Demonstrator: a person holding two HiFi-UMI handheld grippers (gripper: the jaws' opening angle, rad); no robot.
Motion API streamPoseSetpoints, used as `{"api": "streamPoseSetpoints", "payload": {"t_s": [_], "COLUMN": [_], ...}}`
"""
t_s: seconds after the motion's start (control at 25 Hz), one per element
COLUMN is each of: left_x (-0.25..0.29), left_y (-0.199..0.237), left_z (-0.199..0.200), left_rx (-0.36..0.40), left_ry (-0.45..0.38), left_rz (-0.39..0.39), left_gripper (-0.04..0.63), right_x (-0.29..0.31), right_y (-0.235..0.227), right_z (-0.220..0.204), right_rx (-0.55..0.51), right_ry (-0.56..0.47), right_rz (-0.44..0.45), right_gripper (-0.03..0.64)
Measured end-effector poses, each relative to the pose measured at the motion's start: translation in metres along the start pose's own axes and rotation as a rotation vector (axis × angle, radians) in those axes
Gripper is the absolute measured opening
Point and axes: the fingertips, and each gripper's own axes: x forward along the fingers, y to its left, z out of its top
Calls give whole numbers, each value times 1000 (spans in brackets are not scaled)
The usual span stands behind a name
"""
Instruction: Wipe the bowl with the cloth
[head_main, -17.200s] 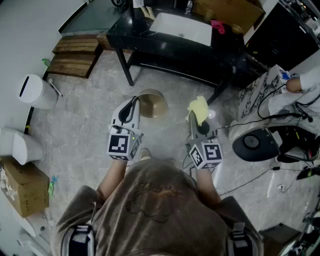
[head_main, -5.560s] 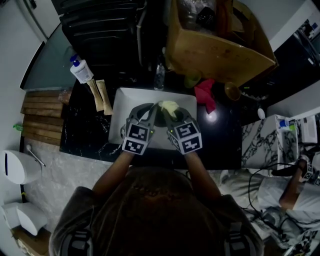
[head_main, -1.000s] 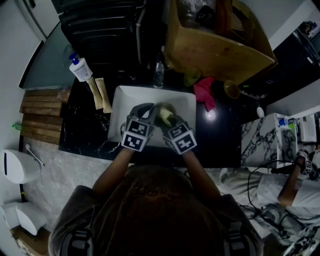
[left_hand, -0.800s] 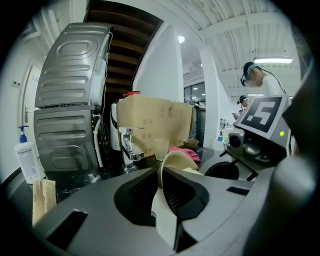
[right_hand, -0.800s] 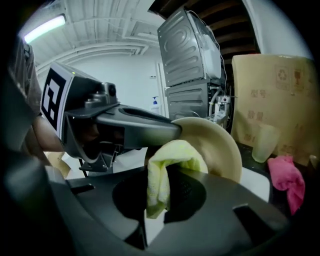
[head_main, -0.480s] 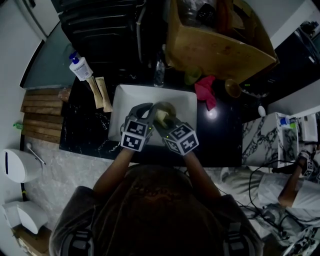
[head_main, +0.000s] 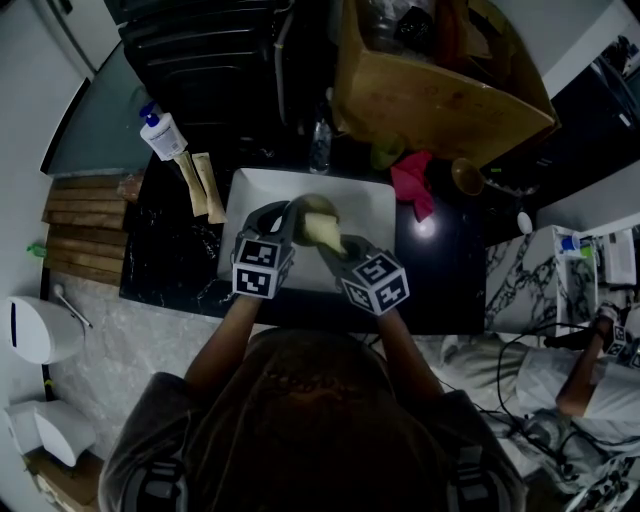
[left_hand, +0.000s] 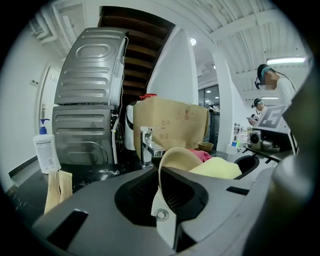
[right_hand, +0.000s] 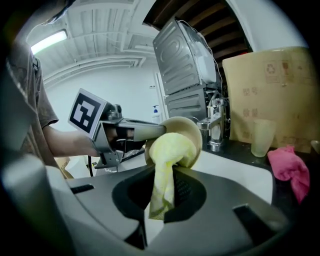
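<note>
1. Yellow cloth (right_hand: 170, 150) is seen bunched into a pad and pressed into the hollow of a tan bowl (right_hand: 194, 129). Its tail is pinched between the jaws of the right claw (right_hand: 159, 202), which are closed on it.
2. The bowl is held tipped on its side, mouth towards the right claw, above a white sink (head_main: 375, 202) set into a black tabletop (head_main: 450, 275). Its rim is clamped by the left claw (left_hand: 161, 182), whose jaws are narrowed onto the thin wall.
3. The step in hand is judged to be the wiping itself, as the cloth is in contact with the inside of the bowl.
4. For a good wipe, the cloth should be swept round the inner wall in circles. Pressure is best directed towards the side held by the left claw, so that the bowl is not levered out of its one-sided grip.
5. The bowl might be turned a little by the left claw so that each part of the inside is brought under the pad. The strip under the left jaw is likely to be missed unless the hold is shifted.
6. Only a short tail of cloth appears to be gripped, so hard dragging could pull it free. Moderate pressure is advised.
7. The work is best done over the sink, clear of the tap (right_hand: 215, 127) behind it, so that a slipped bowl would be caught by the basin.
</note>
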Motion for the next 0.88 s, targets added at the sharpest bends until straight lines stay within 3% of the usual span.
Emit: {"api": "streamPoseSetpoints", "payload": {"t_s": [0.6, 0.76, 0.88], "left_x": [-24, -27, -30], "left_y": [59, 58, 52], "left_z": [-25, -20, 0], "left_rx": [-113, -55, -9], "left_ry": [33, 18, -63], "left_rz": [100, 120, 124], "left_gripper": [23, 23, 23], "right_x": [-43, -43, -46], "right_y": [-55, -59, -63], "right_z": [-40, -35, -20], "right_rx": [171, 180, 167], "right_ry": [-3, -35, -99], "right_rz": [-167, -189, -224], "right_gripper": [20, 20, 20]}}
